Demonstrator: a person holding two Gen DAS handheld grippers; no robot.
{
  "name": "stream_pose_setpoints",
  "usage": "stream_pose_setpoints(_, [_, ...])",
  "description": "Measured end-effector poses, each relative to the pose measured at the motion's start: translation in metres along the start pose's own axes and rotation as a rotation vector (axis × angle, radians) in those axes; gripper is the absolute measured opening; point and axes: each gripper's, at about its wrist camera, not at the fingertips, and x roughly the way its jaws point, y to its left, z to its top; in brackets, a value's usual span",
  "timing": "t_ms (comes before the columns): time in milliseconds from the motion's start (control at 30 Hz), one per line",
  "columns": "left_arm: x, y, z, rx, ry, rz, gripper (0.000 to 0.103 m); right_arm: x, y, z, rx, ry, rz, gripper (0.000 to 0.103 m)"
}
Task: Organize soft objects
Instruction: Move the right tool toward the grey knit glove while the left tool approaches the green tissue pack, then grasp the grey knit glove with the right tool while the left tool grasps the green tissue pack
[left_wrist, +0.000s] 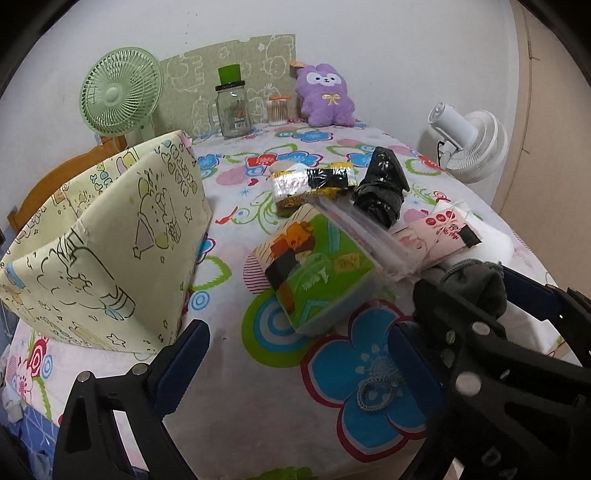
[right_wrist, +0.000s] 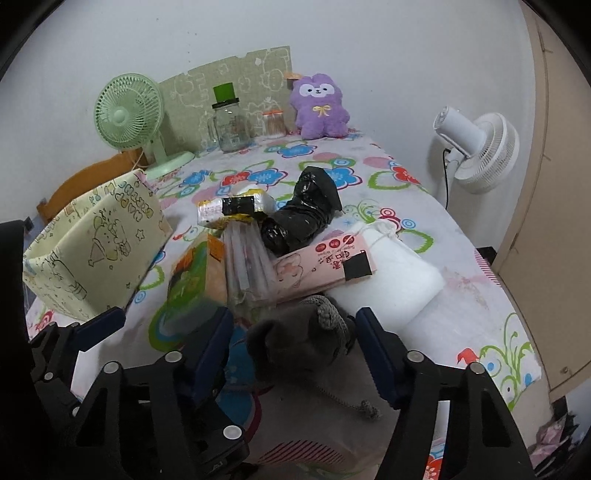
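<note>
right gripper (right_wrist: 295, 347) spread wide, grey pouch (right_wrist: 295, 347) lay between its fingers | left gripper (left_wrist: 295, 354) gaped, empty, beside green tissue pack (left_wrist: 314, 273) on bench (left_wrist: 236, 387)

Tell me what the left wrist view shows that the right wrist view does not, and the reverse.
Only the left wrist view shows the top face of the green tissue pack, with its cartoon print.

Only the right wrist view shows the green fan's base, the beige door, and the grey pouch whole, between the open right gripper fingers.

Both show the yellow fabric bin, black bag, purple plush, glass jar, white fan, and the open left gripper.
</note>
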Motion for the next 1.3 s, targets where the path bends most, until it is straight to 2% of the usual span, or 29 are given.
stream_pose_setpoints(133, [0.0,0.0,0.002,-0.004,0.002,-0.004,0.098,0.002,-0.001,0.001,0.001,0.008,0.005,0.057])
stream_pose_setpoints(267, [0.001,0.001,0.006,-0.012,-0.001,-0.014,0.098,0.001,-0.002,0.004,0.012,0.001,0.014,0.053])
stream_pose_setpoints(733, [0.003,0.002,0.033,-0.082,-0.014,-0.04,0.098,-0.01,-0.004,0.032,0.005,-0.066,-0.001,0.052])
stream_pose_setpoints(933, [0.011,0.004,0.043,-0.111,0.0,0.008,0.098,-0.002,-0.005,0.041,0.011,-0.066,0.001,0.052])
stream_pose_setpoints(1300, [0.031,0.006,0.041,-0.137,0.055,0.02,0.098,0.017,-0.001,0.047,0.004,-0.036,0.0,0.052])
